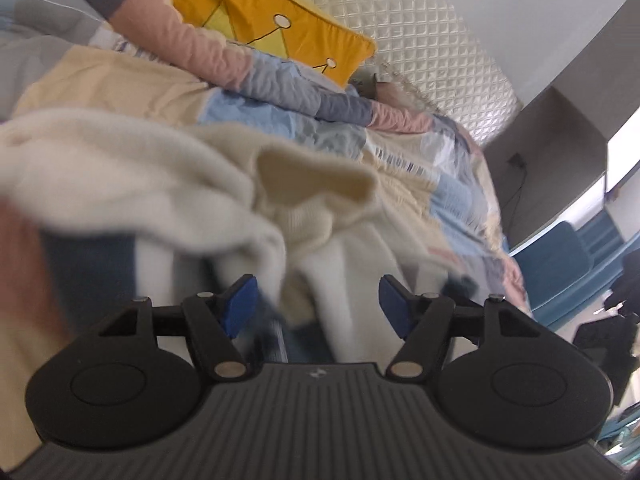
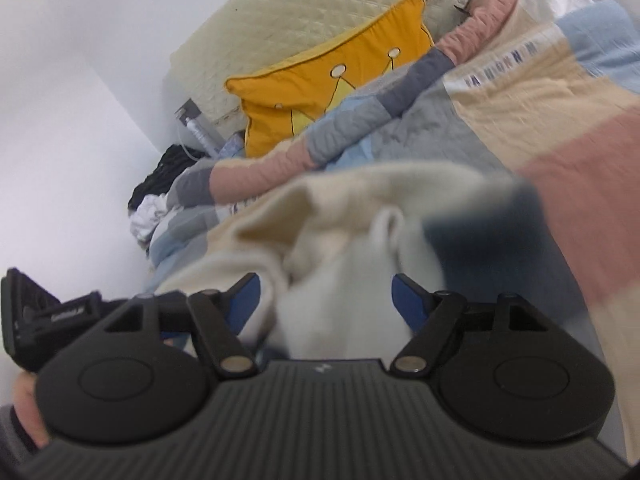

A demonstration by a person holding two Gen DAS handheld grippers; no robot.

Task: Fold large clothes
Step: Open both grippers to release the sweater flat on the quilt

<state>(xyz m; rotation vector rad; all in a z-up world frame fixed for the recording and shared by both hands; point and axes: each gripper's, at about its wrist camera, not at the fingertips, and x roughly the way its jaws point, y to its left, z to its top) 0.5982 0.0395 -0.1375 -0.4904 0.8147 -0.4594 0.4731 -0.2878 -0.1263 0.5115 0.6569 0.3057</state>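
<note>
I am holding a gripper in each hand over a bed. My left gripper has its two blue fingers wide apart. Soft cream cloth lies in the gap between them, but the fingers do not squeeze it. My right gripper is the same: its blue fingers stand wide apart, white cloth sits between them, and they do not pinch it.

The thing I have to fold is a big cream sweater. It lies bunched up in a soft heap on the blanket, right in front of both grippers. In the left view it spreads from the left edge to the middle, with a floppy fold sticking up. In the right view the sweater is a lump in the middle, and a dark blue blur lies just beside it on the right. I cannot tell what that blur is.

The blanket has blocks of pink, grey, blue and pale yellow. Behind it a yellow pillow with a crown picture leans on the padded headboard. In the right view a pile of black and white clothes sits by the white wall, near the pillow's corner. My own hand shows at the bottom left there.
</note>
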